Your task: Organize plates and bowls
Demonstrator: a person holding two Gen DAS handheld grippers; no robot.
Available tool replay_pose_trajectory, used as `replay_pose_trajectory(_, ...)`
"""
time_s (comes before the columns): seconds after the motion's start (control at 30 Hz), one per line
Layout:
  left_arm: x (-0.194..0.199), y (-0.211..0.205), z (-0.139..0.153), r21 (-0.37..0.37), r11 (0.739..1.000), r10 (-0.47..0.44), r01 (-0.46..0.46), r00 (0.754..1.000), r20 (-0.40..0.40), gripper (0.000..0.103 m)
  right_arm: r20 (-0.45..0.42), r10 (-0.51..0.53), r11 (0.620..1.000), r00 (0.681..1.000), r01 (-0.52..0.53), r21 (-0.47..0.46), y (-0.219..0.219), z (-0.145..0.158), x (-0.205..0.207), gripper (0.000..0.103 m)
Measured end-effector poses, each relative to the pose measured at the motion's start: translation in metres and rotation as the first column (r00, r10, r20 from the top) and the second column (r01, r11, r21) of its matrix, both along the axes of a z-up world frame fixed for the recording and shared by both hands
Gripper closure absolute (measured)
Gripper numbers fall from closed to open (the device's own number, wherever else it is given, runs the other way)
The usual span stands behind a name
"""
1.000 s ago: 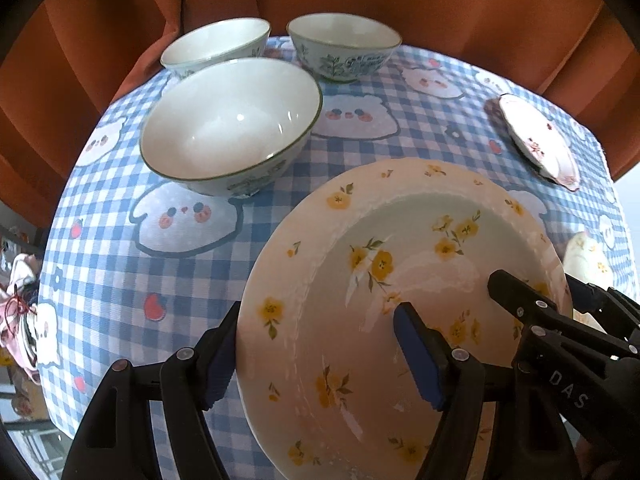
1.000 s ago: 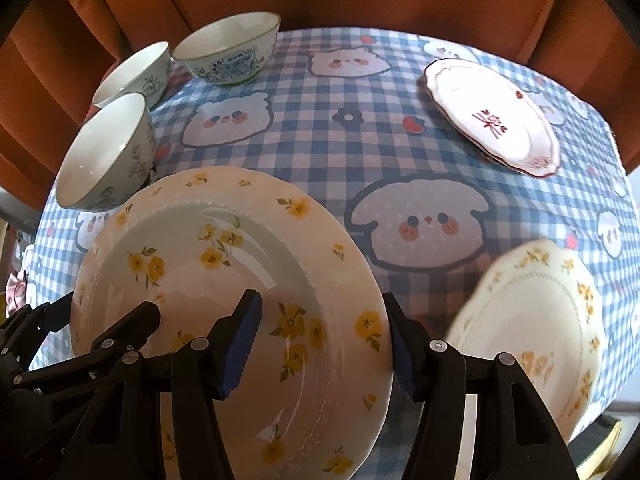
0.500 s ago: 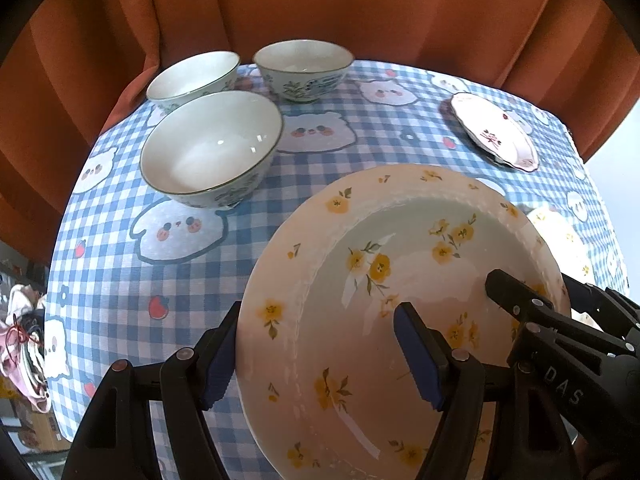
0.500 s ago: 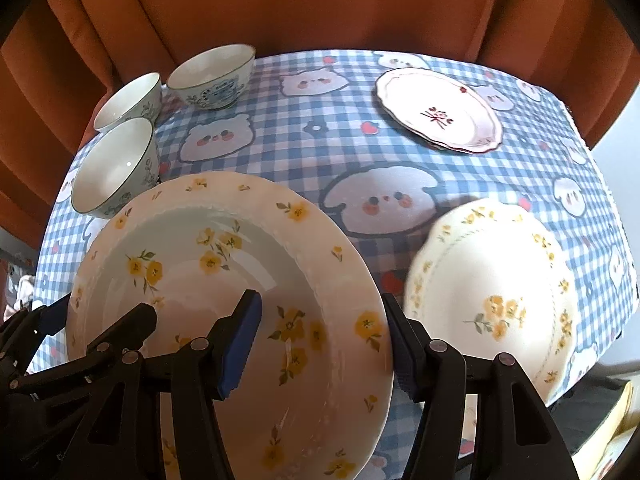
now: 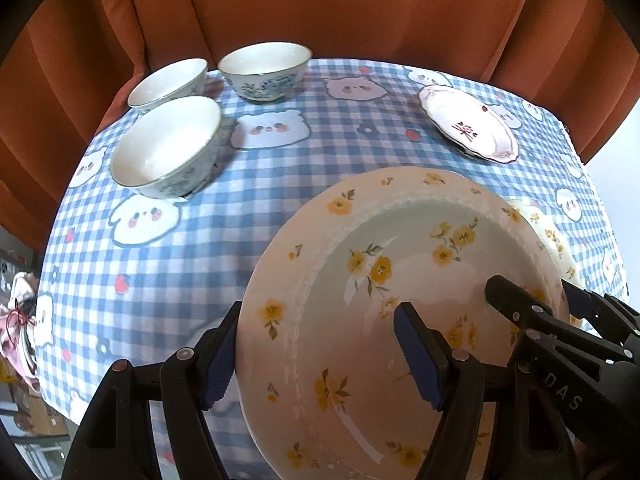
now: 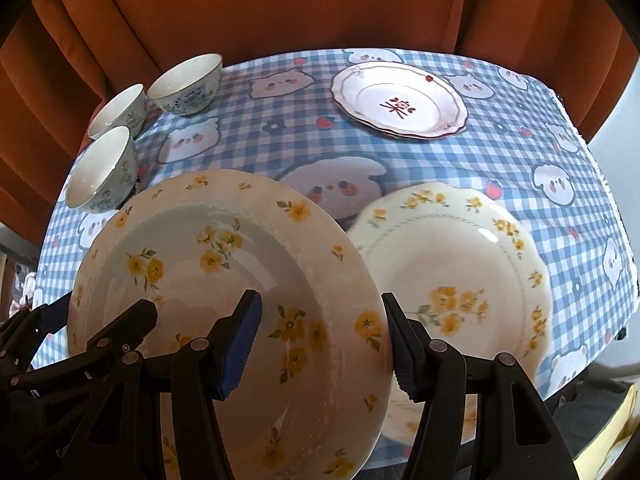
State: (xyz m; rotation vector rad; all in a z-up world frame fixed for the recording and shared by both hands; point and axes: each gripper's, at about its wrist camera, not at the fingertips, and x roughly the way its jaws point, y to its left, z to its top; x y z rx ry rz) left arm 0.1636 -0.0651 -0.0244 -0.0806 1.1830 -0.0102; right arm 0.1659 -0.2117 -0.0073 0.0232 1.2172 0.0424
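Observation:
A deep yellow-flowered plate [image 5: 400,280] [image 6: 224,280] is held in the air above the checked table by both grippers. My left gripper [image 5: 320,352] is shut on its left rim. My right gripper [image 6: 320,340] is shut on its right rim. A second, cream flowered plate [image 6: 460,264] lies on the table just right of the held one and partly under it; only its edge shows in the left wrist view [image 5: 552,232]. Three bowls [image 5: 168,148] [image 6: 102,172] stand at the far left. A white plate with a red mark [image 5: 468,128] [image 6: 400,100] lies at the far right.
The table [image 6: 280,148] has a blue checked cloth with cartoon faces. An orange curtain [image 5: 320,8] hangs close behind it. The table's right edge [image 6: 612,200] drops off near the cream plate. Clutter sits on the floor at the left [image 5: 20,320].
Both grippers have lifted the flowered plate higher and drawn back from the table, carrying it right toward the cream plate. More of the table and the cream plate now show.

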Motion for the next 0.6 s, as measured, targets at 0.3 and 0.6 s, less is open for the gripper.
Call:
replay_pose_trajectory(0.3, 0.003, -0.05, 0.005, -0.012, 1.0, 0.011, -0.011, 1.0, 0.007, 0.029, 0.007, 0.007, 1.0, 1.0, -0.007, -0.004, -0.049, 0.008, 0.002, 0.04)
replay_pose_trajectory(0.6, 0.007, -0.096, 0.006, -0.037, 0.999, 0.023, -0.023, 1.0, 0.01, 0.028, 0.017, 0.014, 1.0, 1.0, -0.014, -0.013, -0.097, 0.012, 0.004, 0.04)
